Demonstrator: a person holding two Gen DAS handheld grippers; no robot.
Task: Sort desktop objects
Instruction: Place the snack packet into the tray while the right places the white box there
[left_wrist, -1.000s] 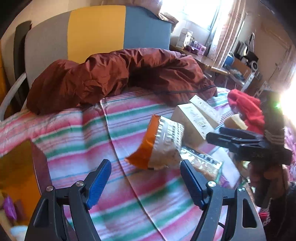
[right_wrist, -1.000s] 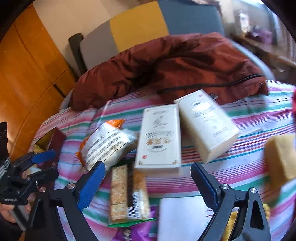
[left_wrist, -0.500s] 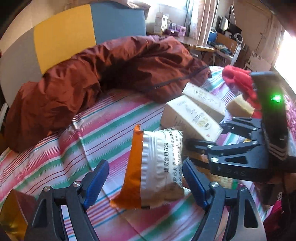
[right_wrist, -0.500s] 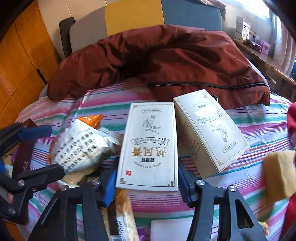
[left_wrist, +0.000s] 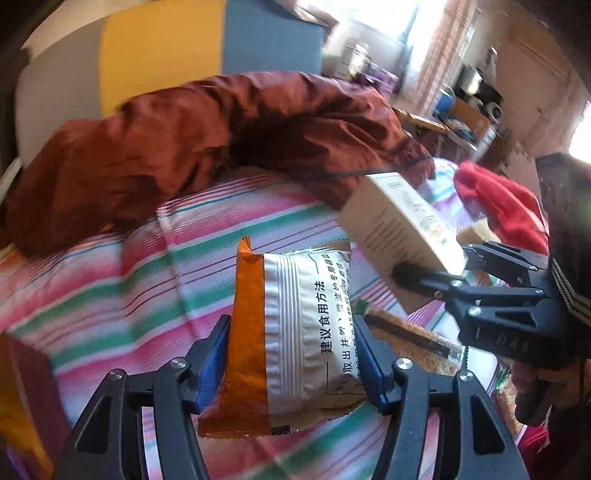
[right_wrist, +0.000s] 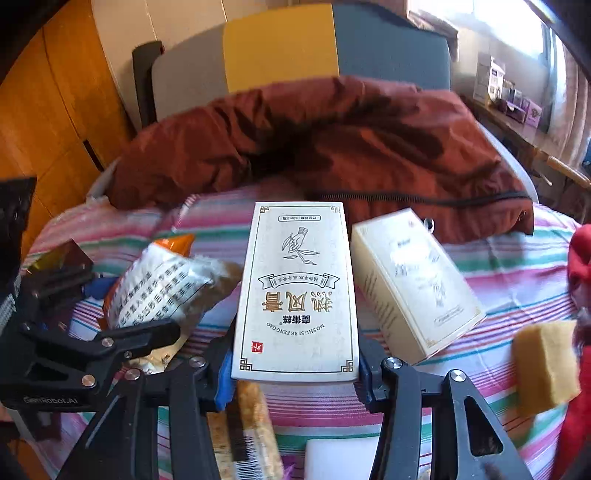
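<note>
The orange-and-silver snack packet (left_wrist: 295, 343) sits between the blue pads of the left gripper (left_wrist: 291, 363), whose jaws are closing with both pads against the packet's sides, holding it over the striped cloth (left_wrist: 147, 280). Just beside it on the right, the cream box with gold lettering (right_wrist: 299, 291) is clamped at its near end by the right gripper (right_wrist: 295, 373), whose jaws are closing with both pads pressed on the box's sides — it is tilted up off the cloth. A second cream box (right_wrist: 413, 280) lies flat just right of the first, and a tan sponge block (right_wrist: 543, 362) lies nearer the right edge. Under the grippers lies a cracker pack (right_wrist: 243, 432). Behind everything a rust-red jacket (right_wrist: 314, 140) is heaped against a grey, yellow and blue chair back (right_wrist: 280, 48).
</note>
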